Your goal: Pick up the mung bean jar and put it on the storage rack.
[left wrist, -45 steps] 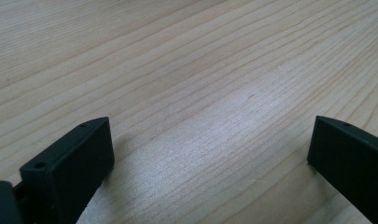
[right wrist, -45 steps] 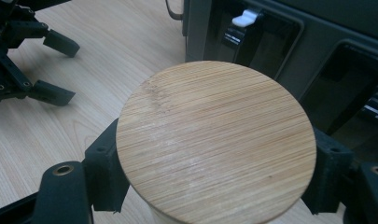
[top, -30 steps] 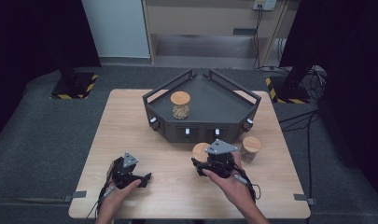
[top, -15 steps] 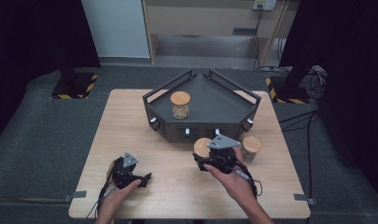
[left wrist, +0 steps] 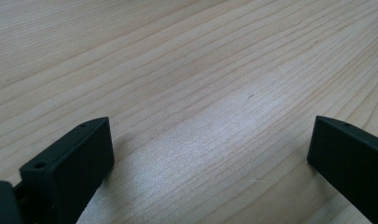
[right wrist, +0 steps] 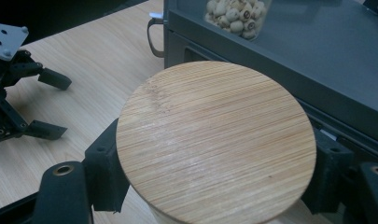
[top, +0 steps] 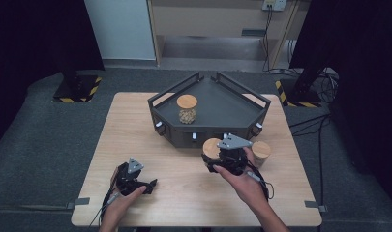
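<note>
One jar [top: 187, 108] already stood in the tray [top: 232, 104]. Your right gripper [top: 221, 159] was clamped on a second jar [right wrist: 217, 140] beside the tray front; a third [top: 261, 151] waited on the bench [top: 135, 125]. Your left gripper [top: 144, 186] rested empty, jaws apart.

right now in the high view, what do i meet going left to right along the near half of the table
left tongs → jar held in the right tongs → right tongs → second bamboo-lidded jar
</note>
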Demonstrator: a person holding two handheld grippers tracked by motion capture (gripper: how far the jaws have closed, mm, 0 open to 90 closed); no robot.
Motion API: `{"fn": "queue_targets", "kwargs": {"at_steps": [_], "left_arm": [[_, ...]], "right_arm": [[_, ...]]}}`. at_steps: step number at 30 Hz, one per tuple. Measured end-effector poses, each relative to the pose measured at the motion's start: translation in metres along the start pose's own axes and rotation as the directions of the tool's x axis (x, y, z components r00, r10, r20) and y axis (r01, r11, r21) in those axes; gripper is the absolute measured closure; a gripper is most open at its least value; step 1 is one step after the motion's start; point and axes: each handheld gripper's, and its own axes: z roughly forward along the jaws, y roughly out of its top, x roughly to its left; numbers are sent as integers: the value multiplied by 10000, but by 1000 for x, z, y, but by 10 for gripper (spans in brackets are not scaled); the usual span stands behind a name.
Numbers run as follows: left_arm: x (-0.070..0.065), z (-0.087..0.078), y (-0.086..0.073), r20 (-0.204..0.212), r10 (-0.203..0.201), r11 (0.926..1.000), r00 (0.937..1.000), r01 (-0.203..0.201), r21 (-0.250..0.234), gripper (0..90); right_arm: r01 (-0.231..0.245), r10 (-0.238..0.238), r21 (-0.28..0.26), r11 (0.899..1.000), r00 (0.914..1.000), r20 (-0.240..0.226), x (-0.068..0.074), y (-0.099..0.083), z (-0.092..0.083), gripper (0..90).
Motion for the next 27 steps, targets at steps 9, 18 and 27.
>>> {"fn": "queue_targets", "kwargs": {"at_steps": [9, 18, 27], "left_arm": [[0, 0, 0, -2, -2, 10000, 10000, 2, -8, 0], [0, 0, 0, -3, -4, 10000, 10000, 4, -8, 0], [0, 0, 0, -5, -2, 10000, 10000, 2, -8, 0]], "right_arm": [[-41, 41, -72, 10000, 10000, 74, -5, 9, -3, 253], [-112, 114, -143, 9998, 9998, 143, -10, 20, -4, 253], [-188, 193, -164, 9997, 9995, 268, -16, 29, -6, 253]]}}
